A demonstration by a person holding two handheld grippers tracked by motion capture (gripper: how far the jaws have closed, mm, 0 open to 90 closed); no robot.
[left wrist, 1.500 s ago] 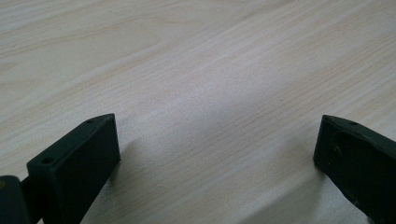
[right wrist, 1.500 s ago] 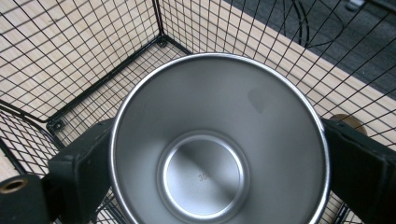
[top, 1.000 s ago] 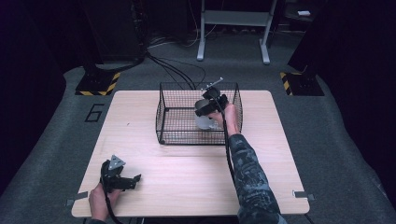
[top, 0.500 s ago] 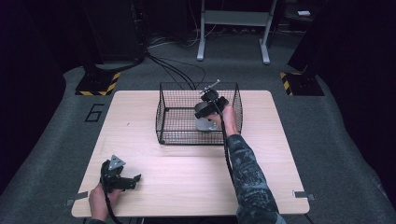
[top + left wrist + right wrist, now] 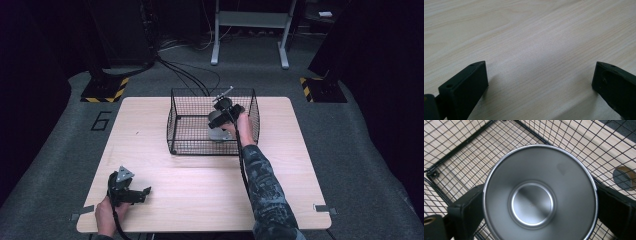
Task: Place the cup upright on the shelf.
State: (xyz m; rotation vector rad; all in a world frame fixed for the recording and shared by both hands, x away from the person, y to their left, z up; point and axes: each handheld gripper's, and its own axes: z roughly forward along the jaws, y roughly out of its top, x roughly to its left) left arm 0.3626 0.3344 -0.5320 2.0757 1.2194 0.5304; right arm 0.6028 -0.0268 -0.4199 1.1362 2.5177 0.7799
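Right claw (image 5: 223, 116) pinches the steel cup (image 5: 540, 200) by its sides, mouth toward its camera, inside the wire basket (image 5: 190, 148) near its right wall; left claw (image 5: 131, 192), jaws spread and empty, rests on the near-left worktop (image 5: 200, 180), well apart.

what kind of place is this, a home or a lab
Most likely a lab or recording studio, not a home: a bare wooden table on grey carpet, hazard-striped stand bases, trailing floor cables, and dark surrounds.

Right claw (image 5: 224, 114) clamped; left claw (image 5: 136, 192) agape, low
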